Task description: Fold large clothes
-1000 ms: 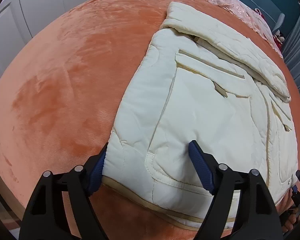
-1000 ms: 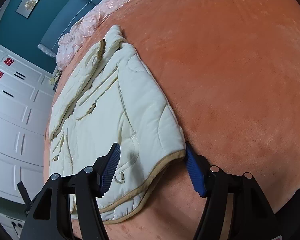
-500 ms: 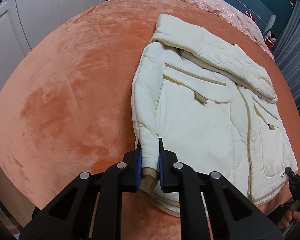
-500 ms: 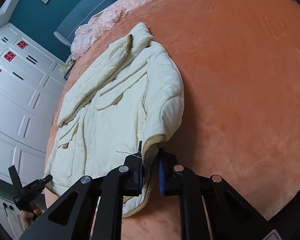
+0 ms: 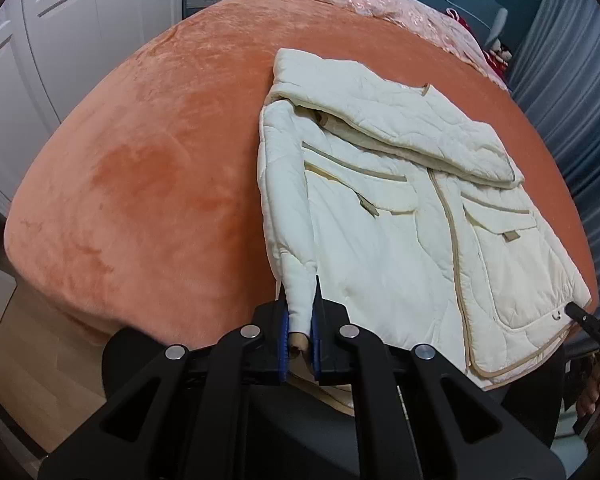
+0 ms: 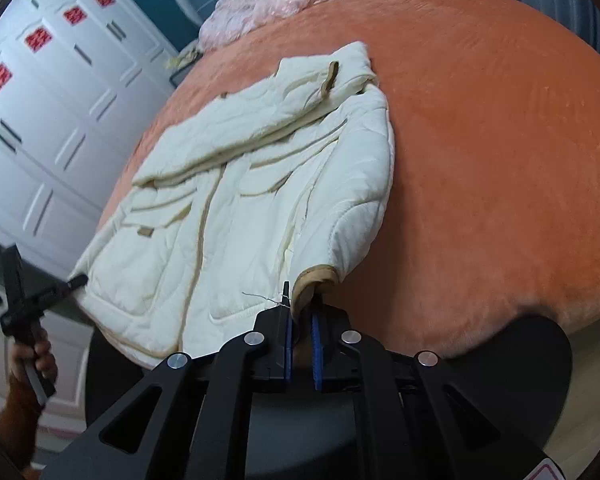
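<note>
Quilted cream jacket [image 5: 384, 216] on plush orange blanket [image 5: 140, 168], tan-trimmed hem corners clenched in each closing hand-held gripper [image 5: 300, 334] [image 6: 301, 336]

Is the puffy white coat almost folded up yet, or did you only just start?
Only just started. Done: the cream padded jacket lies flat, front up, on the orange blanket, hood folded down over the chest. In hand: the left claw is shut on one bottom corner, and the right claw is closing on the other. Left: no body fold shows yet, so the folding is all to come.
</note>
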`<state>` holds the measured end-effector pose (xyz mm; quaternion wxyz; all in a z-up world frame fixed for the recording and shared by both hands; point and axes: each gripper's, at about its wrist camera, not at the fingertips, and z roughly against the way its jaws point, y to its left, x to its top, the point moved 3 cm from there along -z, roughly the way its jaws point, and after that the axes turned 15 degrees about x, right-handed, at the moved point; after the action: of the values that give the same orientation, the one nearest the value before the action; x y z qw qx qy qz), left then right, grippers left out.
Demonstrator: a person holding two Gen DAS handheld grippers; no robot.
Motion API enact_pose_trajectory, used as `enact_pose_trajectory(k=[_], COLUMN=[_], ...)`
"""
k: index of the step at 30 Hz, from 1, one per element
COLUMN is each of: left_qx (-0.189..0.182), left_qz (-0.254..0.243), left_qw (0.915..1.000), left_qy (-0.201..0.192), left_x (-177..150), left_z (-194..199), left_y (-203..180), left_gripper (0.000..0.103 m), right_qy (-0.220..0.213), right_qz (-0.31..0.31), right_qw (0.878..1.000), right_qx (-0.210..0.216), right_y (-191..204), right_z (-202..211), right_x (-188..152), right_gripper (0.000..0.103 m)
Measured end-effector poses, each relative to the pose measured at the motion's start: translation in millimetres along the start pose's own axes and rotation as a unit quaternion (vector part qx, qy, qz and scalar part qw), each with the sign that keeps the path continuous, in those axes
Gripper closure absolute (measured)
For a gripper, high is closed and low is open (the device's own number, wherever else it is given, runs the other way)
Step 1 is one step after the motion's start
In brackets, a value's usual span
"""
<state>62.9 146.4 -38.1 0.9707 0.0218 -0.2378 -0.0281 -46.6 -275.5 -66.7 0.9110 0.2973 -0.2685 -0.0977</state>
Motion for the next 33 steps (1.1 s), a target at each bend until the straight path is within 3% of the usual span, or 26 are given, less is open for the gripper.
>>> enact_pose_trajectory(k=[5, 10, 13, 16, 18, 21, 26, 33], left_qx=[-0.008, -0.021, -0.044, -0.061, -0.05, -0.046, -0.012, 0.056], left_qz=[-0.02, -0.01, 0.023, 0.035, 0.031, 0.038, 0.054, 0.043], left_qw=[0.9983, 0.9973, 0.9982, 0.9972, 0.9951, 0.9902, 0.9883, 0.9895], left_qy=[0.054, 0.07, 0.035, -0.028, -0.08, -0.126, -0.142, -0.126], left_x=[-58.3, -81.0, -52.6, -8.1, 27.3, 72.3, 128.6, 178.8], left_z=[31.2, 67.1, 80.8, 91.8, 96.3, 91.1, 53.5, -25.3], left_y=[24.1, 36.2, 39.1, 32.2, 24.1, 13.1, -8.3, -31.6], left_gripper=[0.096, 0.096, 0.096, 0.096, 0.096, 0.096, 0.095, 0.093], right_qy=[0.074, 0.075, 0.018, -0.064, -0.117, -0.175, -0.224, -0.234], right_qz=[0.011, -0.011, 0.003, 0.017, 0.022, 0.039, 0.024, -0.031], right_qw=[0.997, 0.997, 0.999, 0.997, 0.991, 0.983, 0.974, 0.972], right_qx=[0.002, 0.019, 0.026, 0.041, 0.054, 0.049, 0.036, 0.01], right_y=[12.6, 27.3, 38.0, 43.2, 44.9, 42.2, 28.1, -7.2], right_z=[40.8, 74.6, 85.0, 91.7, 87.6, 76.4, 40.7, -11.0], right_x=[-57.7, -86.5, -63.1, -10.4, 32.8, 87.8, 148.4, 190.6], right_gripper=[0.096, 0.097, 0.097, 0.097, 0.097, 0.097, 0.097, 0.097])
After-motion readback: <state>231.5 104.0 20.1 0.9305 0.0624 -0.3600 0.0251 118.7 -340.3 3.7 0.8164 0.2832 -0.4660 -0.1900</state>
